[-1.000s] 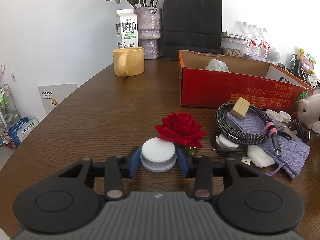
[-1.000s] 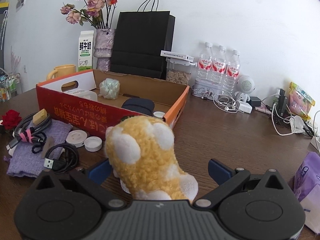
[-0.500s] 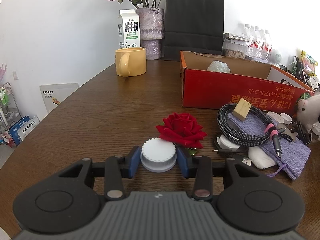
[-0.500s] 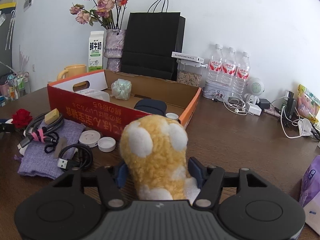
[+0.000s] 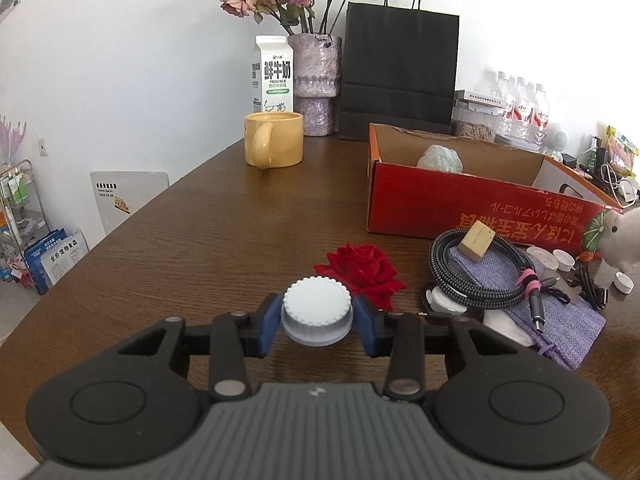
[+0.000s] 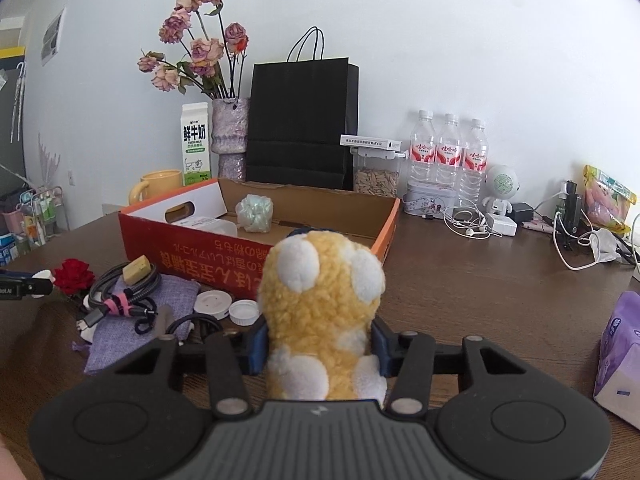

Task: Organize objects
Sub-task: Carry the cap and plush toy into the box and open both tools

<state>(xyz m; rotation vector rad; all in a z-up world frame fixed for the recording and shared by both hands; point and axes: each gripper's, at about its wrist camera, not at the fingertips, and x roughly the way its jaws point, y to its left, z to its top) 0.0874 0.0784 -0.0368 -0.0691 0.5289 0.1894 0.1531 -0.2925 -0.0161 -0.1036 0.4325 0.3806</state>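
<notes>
The fluffy yellow-and-white plush toy (image 6: 324, 312) is sitting between the right tool's (image 6: 318, 346) closing jaws, near the red cardboard box (image 6: 224, 248); lifting should wait until they are squeezing firmly. The left tool (image 5: 317, 322) is pinching a ridged white plastic cap (image 5: 317, 314) above the bench (image 5: 200, 240).

The right gripper (image 6: 318, 346) is closing its blue pads on a yellow plush toy (image 6: 322, 320) with white spots, which is standing upright between them. Beyond it an open red cardboard box (image 6: 256, 258) is sitting on the brown table (image 6: 480, 280), holding a pale green ball (image 6: 255, 213). To the left, a coiled cable (image 6: 120, 292) is lying on a purple pouch (image 6: 136, 320), near a red rose (image 6: 74, 276). Two white lids (image 6: 228, 306) are resting just before the box.
</notes>
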